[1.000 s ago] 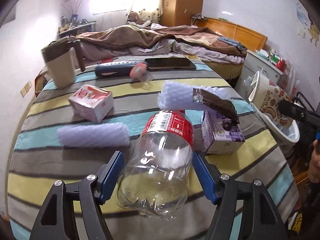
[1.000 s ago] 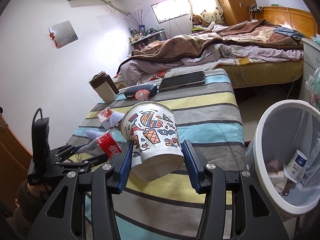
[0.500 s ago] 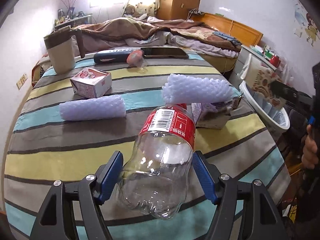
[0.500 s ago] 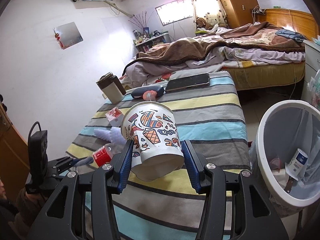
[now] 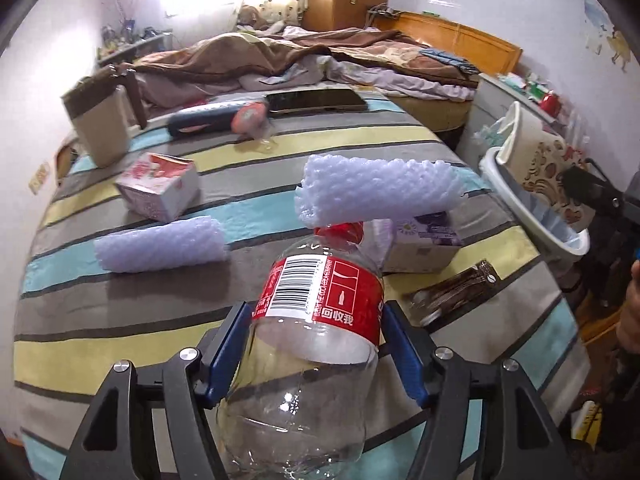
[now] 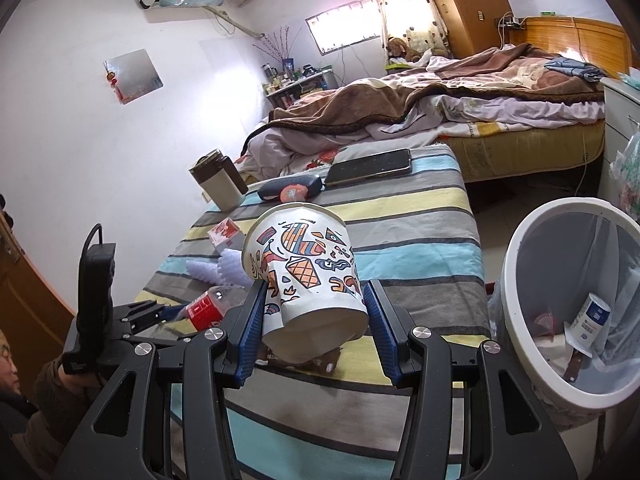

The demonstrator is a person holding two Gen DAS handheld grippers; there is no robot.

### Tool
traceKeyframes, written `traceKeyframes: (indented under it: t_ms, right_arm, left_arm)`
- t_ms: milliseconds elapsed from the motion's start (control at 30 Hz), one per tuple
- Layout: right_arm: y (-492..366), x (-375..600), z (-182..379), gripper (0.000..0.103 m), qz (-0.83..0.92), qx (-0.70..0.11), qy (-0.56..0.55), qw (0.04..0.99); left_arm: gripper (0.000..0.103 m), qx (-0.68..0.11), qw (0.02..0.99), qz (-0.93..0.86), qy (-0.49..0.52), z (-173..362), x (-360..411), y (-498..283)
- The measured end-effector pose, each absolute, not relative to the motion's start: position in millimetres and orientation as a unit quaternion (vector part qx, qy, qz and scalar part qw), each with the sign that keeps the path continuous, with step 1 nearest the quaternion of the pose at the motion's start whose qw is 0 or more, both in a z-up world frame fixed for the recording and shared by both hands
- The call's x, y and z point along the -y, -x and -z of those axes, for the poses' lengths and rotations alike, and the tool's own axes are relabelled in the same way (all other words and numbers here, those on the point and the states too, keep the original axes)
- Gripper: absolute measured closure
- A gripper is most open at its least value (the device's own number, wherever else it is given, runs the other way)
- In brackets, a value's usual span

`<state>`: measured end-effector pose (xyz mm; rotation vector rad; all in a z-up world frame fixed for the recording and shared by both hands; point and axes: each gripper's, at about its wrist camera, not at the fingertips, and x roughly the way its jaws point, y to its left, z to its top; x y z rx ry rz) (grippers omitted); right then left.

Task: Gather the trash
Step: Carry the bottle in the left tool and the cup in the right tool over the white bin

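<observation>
My left gripper (image 5: pixel 316 354) is shut on a clear plastic bottle (image 5: pixel 308 360) with a red label, held above the striped table (image 5: pixel 120 320); the bottle also shows in the right wrist view (image 6: pixel 206 306). My right gripper (image 6: pixel 314 330) is shut on a patterned paper cup (image 6: pixel 308 276), held beside the white trash bin (image 6: pixel 516 280). The cup (image 5: pixel 536 156) shows over the bin (image 5: pixel 532 208) in the left wrist view. On the table lie two foam rolls (image 5: pixel 160 244) (image 5: pixel 376 192), a red carton (image 5: pixel 158 186), a purple carton (image 5: pixel 424 242) and a brown wrapper (image 5: pixel 456 292).
A mug (image 5: pixel 100 124), a dark case (image 5: pixel 208 120) and a phone (image 5: pixel 316 100) sit at the table's far end. A bed (image 6: pixel 460 96) lies beyond. The bin holds a white container (image 6: pixel 592 320). The person's hand (image 5: pixel 630 312) is at right.
The left gripper has lifted and pulled back with the bottle. The brown wrapper fell from the purple carton onto the table. The right gripper with the cup shifted slightly.
</observation>
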<state>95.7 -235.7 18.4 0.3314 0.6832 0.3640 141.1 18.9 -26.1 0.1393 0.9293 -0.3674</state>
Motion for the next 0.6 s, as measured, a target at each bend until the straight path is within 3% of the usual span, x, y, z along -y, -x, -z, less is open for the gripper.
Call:
traceKeyframes:
  t_ms: [600]
  right_arm:
    - [-86,237,-22,0.052,-0.188,-0.320,-0.168,0.913]
  left_arm:
    - [0.036,-0.393,0.916,0.048,-0.058,-18,-75,-119]
